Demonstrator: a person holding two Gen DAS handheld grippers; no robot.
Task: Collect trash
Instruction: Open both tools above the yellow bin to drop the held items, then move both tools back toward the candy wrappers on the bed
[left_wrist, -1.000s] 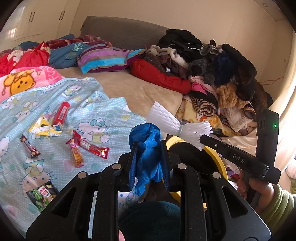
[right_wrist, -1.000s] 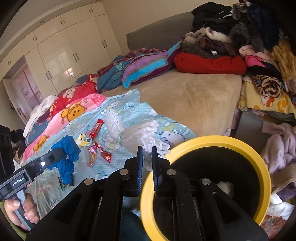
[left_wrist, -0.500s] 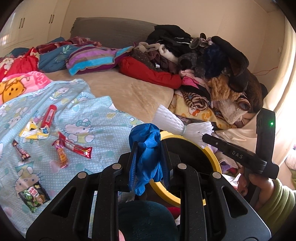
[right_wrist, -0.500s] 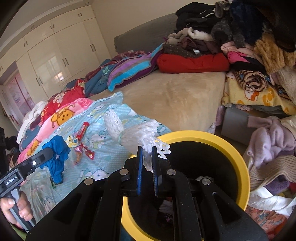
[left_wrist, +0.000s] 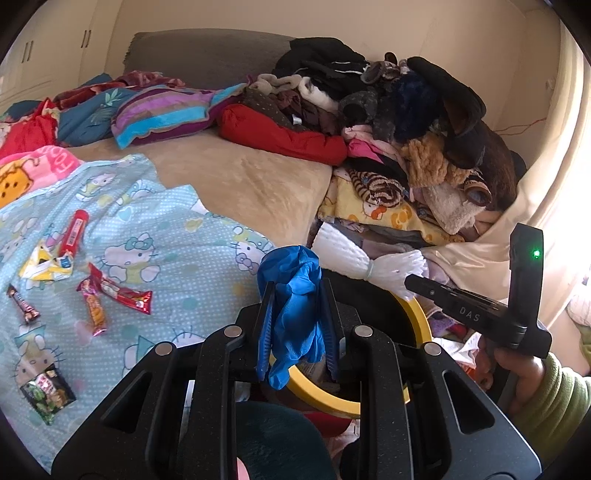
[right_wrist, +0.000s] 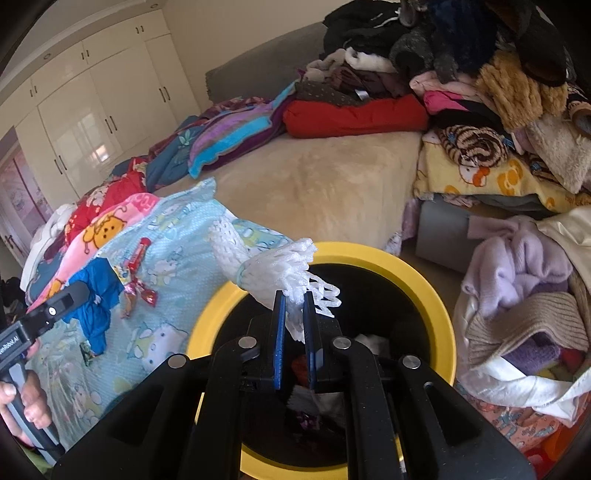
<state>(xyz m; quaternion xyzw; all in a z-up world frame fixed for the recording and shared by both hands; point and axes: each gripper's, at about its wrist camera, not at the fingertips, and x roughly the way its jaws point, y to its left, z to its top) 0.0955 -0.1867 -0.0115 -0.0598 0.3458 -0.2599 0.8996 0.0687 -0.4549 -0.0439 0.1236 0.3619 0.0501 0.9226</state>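
My left gripper (left_wrist: 297, 295) is shut on a crumpled blue glove (left_wrist: 295, 306) and holds it over the near rim of the yellow-rimmed black bin (left_wrist: 421, 317). My right gripper (right_wrist: 294, 306) is shut on a white foam net sleeve (right_wrist: 273, 269) and holds it above the bin's (right_wrist: 436, 295) opening. The sleeve also shows in the left wrist view (left_wrist: 369, 262), and the glove in the right wrist view (right_wrist: 96, 299). Several snack wrappers (left_wrist: 114, 291) lie on the light blue cartoon blanket (left_wrist: 166, 236). Some trash lies inside the bin.
The bin stands on the floor beside the bed. A big pile of clothes (left_wrist: 406, 122) is stacked at the far right. More clothes and a basket (right_wrist: 532, 325) lie right of the bin. White wardrobes (right_wrist: 92, 110) line the far wall.
Both grippers moved right, off the bed and over the bin. The foam sleeve now hangs above the bin's opening and the glove above its near rim. Both grips are unchanged.
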